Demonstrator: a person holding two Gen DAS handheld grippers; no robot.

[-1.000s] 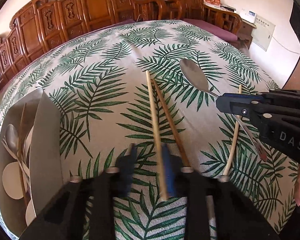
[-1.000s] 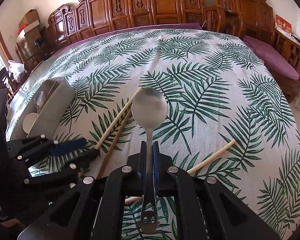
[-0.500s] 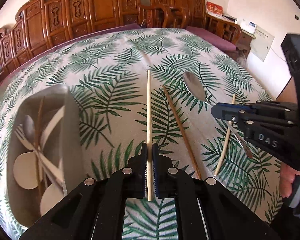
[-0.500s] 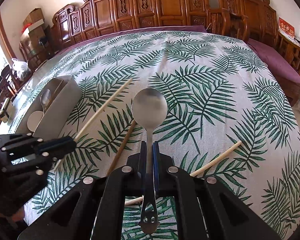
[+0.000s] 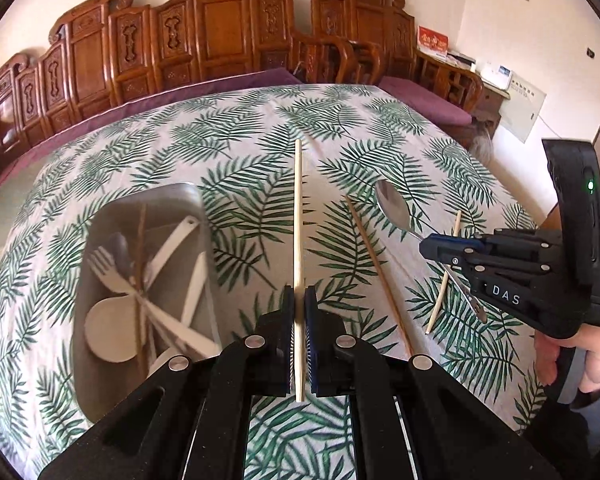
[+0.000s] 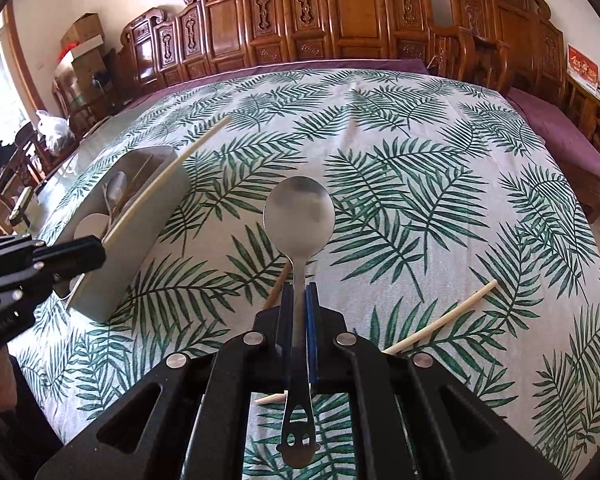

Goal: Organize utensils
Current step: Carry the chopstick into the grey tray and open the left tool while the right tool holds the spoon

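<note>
At the far left, the grey utensil tray (image 5: 112, 216) sits on the leaf-print worktop (image 5: 228, 168), a smooth rounded tub holding a white plastic fork (image 5: 108, 268), white spoons and a thin wooden chopstick in a loose heap. Just right of it, your left gripper (image 5: 299, 340) points steeply down with its black jaws pinched tight on a pale bamboo chopstick (image 5: 297, 216), a straight slim rod held clear of the cloth and running away from you past the tray's corner. Next, a darker brown chopstick (image 5: 376, 272) lies flat on the cloth, apart from everything. Further right, your right gripper (image 6: 298, 328) tilts downward, clamped on the flat stem of a stainless steel spoon (image 6: 299, 216), its matte oval bowl facing up and forward, the pierced handle end sticking out behind the jaws. Your hand (image 5: 580, 356) wraps its grip. Rightmost, a short pale chopstick (image 6: 440, 320) rests slanted on the cloth.
</note>
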